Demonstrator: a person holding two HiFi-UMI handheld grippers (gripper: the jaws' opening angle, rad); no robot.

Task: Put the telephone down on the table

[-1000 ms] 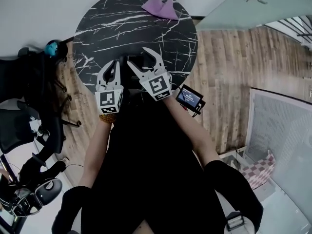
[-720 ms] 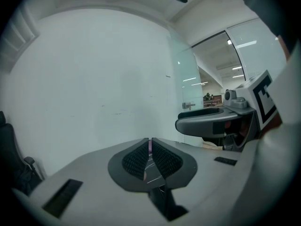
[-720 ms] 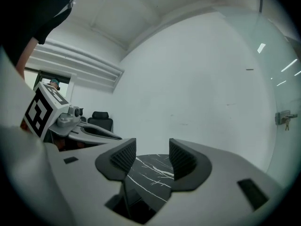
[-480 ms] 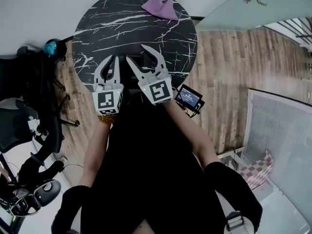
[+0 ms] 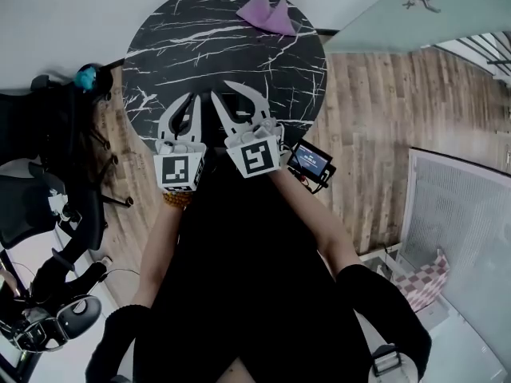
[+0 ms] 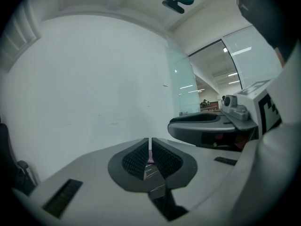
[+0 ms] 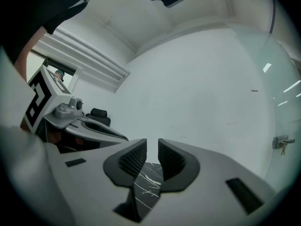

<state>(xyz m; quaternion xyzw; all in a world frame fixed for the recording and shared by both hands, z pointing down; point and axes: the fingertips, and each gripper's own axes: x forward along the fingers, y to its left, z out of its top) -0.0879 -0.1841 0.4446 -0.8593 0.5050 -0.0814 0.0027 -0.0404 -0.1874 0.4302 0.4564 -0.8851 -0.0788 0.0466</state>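
Telephone on table; right gripper jaws just narrowed, empty.

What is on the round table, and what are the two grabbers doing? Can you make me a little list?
table: round, black with white veins
cloth: purple, at the table's far edge
phone: probably the dark flat shape on the table below the right gripper; hard to tell
left gripper: jaws together, nothing between them
right gripper: jaws have just been closing, only a narrow gap, nothing between them
floor: wood planks
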